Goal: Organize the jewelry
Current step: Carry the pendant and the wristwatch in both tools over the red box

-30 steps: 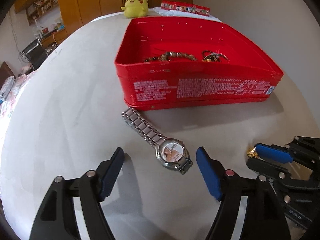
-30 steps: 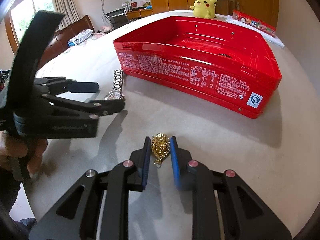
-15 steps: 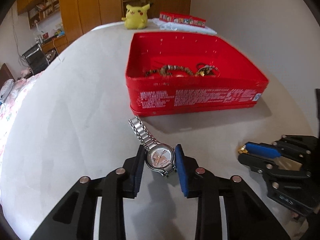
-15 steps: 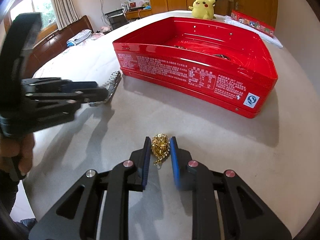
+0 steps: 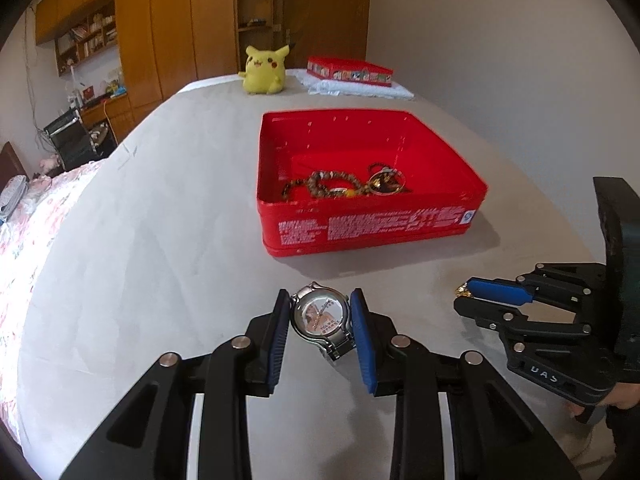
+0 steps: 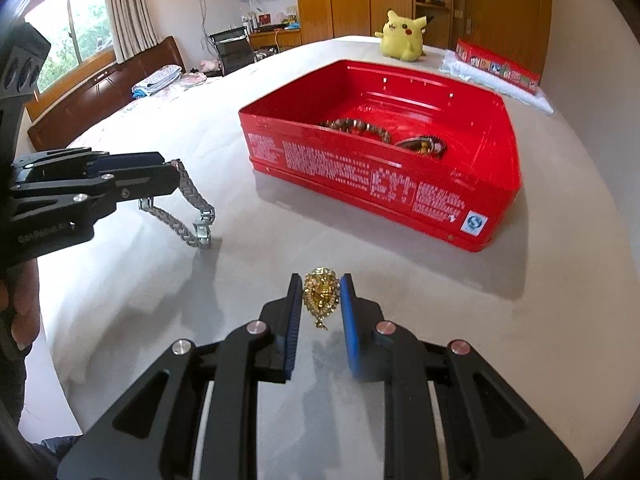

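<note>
My left gripper point(image 5: 319, 322) is shut on a silver wristwatch point(image 5: 320, 317) and holds it above the table; from the right wrist view its steel band point(image 6: 188, 216) hangs down from the left gripper point(image 6: 160, 176). My right gripper point(image 6: 320, 304) is shut on a gold pendant point(image 6: 320, 296), lifted off the table; in the left wrist view it shows at right point(image 5: 468, 298). The open red tin point(image 5: 360, 184) ahead holds a bead bracelet point(image 5: 328, 184) and a ring-shaped piece point(image 5: 386, 182).
A yellow Pikachu plush point(image 5: 264, 70) and a flat red box point(image 5: 348, 71) on a white cloth sit at the far end of the grey table point(image 5: 160, 220). A bed lies to the left point(image 5: 24, 216).
My left gripper closed on the watch and lifted it off the table, band now dangling. My right gripper rose with the gold pendant. Both views sit higher over the tin.
</note>
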Available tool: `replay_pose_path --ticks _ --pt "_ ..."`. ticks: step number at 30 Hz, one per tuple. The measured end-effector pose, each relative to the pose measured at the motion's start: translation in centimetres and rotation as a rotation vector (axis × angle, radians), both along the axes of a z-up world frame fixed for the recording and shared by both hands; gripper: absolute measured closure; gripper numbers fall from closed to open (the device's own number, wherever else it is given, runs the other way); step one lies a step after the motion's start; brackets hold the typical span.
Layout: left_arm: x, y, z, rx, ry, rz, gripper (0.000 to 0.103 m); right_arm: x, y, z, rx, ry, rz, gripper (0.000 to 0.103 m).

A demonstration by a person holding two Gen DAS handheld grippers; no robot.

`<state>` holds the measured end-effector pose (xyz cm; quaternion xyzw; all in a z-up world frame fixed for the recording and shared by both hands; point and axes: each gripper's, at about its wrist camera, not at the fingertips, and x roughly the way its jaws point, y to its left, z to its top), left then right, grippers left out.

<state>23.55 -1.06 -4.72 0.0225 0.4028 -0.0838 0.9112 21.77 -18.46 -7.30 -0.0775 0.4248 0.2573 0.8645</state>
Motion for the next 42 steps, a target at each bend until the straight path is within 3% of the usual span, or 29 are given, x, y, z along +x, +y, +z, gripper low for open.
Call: replay_pose_path --ticks 21,34,42 --pt "-1.3 -0.2 4.9 0.019 -0.109 -0.044 0.072 -0.7 -0.2 5.9 -0.006 -0.064 0.006 0.085" --pt "1.3 -0.2 7.3 0.031 -0.144 -0.084 0.072 1.8 0.6 9.4 -0.046 -0.112 0.016 0.085" --pt "4.8 -0.2 8.5 0.021 -0.134 -0.115 0.072 4.4 0.9 10.7 -0.050 -0.108 0.010 0.085"
